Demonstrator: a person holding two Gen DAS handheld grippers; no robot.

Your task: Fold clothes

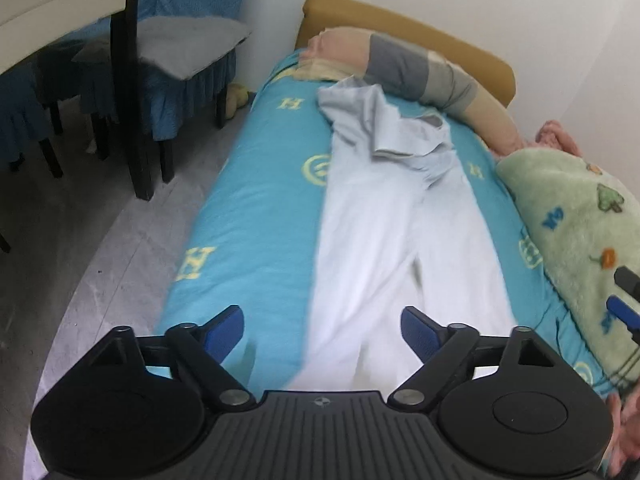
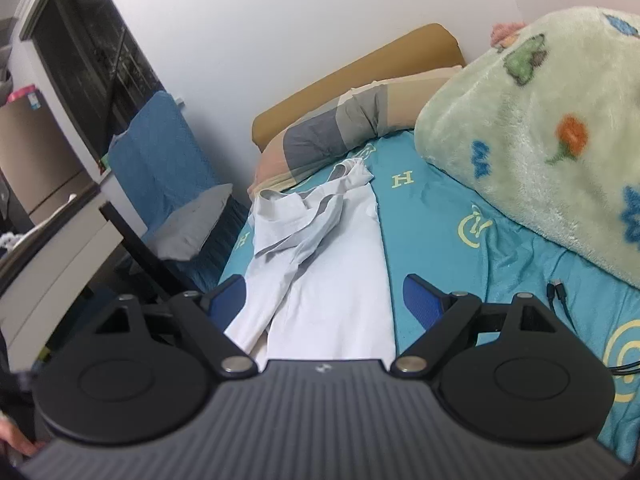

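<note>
A pale white-grey garment [image 1: 384, 248] lies lengthwise along the turquoise bed sheet [image 1: 256, 208], folded narrow, with its far end bunched and creased. My left gripper [image 1: 322, 330] hovers open above the garment's near end, nothing between its blue pads. In the right wrist view the same garment [image 2: 340, 276] stretches away from me, its crumpled sleeves at the far end. My right gripper [image 2: 324, 298] is open over the near hem, holding nothing. The right gripper's tip [image 1: 626, 300] shows at the right edge of the left wrist view.
A green fleece blanket [image 2: 540, 128] is heaped on the bed's right side. A long patchwork bolster [image 1: 424, 68] lies against the mustard headboard [image 1: 400, 20]. Dark chairs with blue covers [image 1: 160, 80] stand on the floor at the left. A black cable [image 2: 558, 294] lies on the sheet [image 2: 460, 264].
</note>
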